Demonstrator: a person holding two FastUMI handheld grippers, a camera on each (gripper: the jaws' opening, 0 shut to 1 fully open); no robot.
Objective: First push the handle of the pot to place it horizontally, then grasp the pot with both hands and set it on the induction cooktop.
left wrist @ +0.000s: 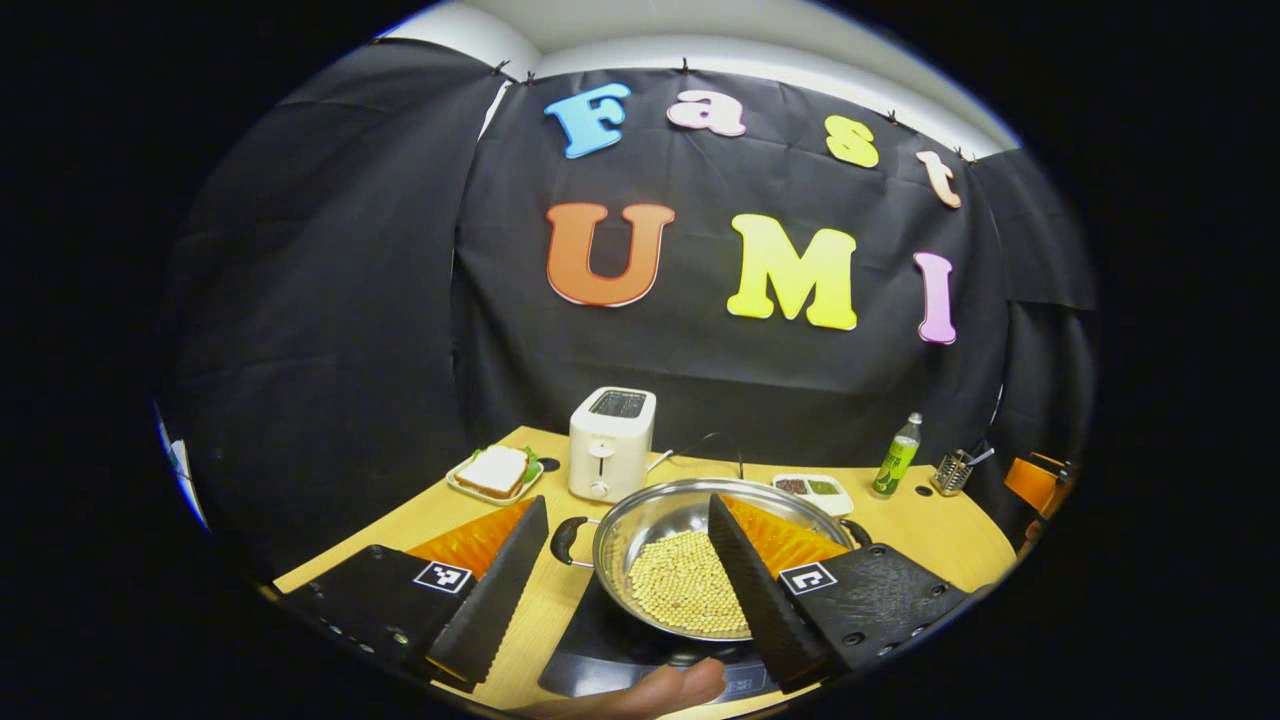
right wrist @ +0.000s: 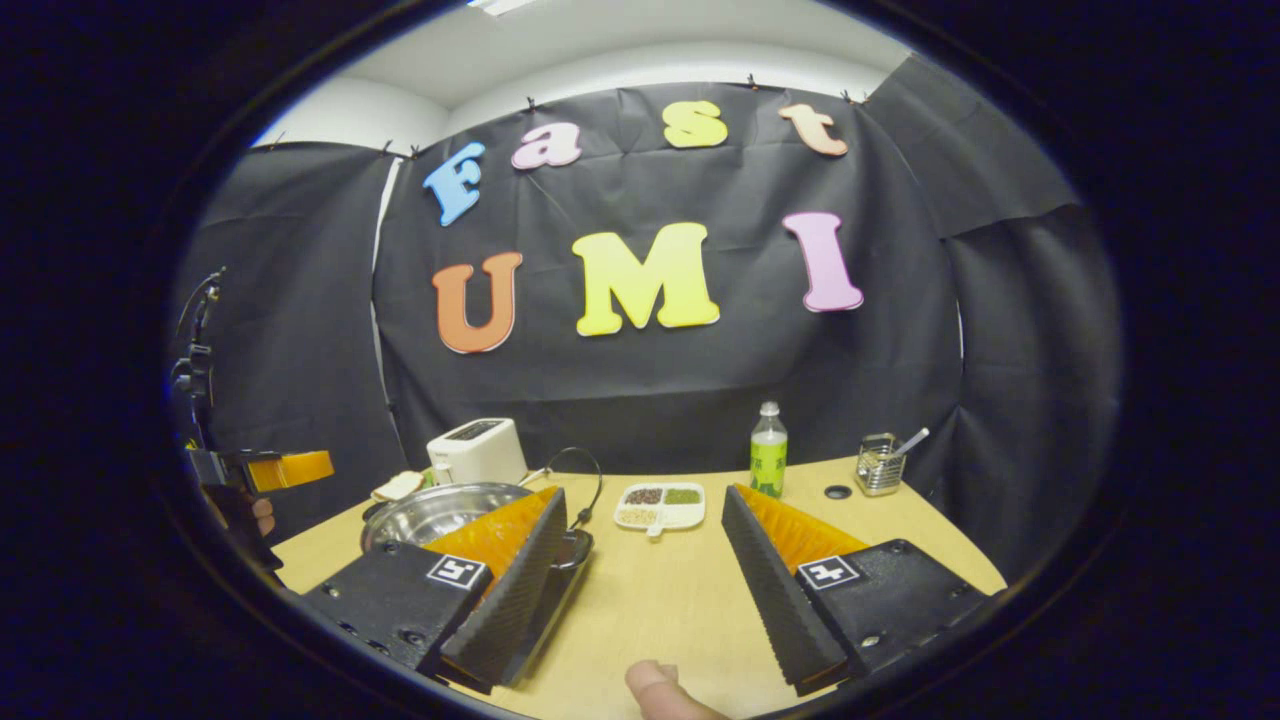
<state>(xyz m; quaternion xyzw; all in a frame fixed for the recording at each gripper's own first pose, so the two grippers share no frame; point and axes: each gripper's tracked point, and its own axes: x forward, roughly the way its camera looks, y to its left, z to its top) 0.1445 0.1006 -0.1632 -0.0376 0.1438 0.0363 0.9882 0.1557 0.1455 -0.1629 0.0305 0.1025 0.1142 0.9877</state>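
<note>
Left gripper (left wrist: 620, 580): two black wedge fingers with ribbed inner faces, orange ridged panels behind them, black base plates with screws and small holes, a square black-and-white marker on each. Right gripper (right wrist: 645, 570): same build, black ribbed fingers, orange ridged backing, screwed plates, square markers. A bare thumb (right wrist: 660, 690) shows at the bottom edge.

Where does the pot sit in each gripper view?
Left gripper view: the pot is at lower centre, on the dark cooktop, between the left gripper fingers, beans inside.
Right gripper view: the pot is at lower left, partly hidden behind the right gripper near finger.
Shared landmark: the white toaster stands just behind the pot.
</note>
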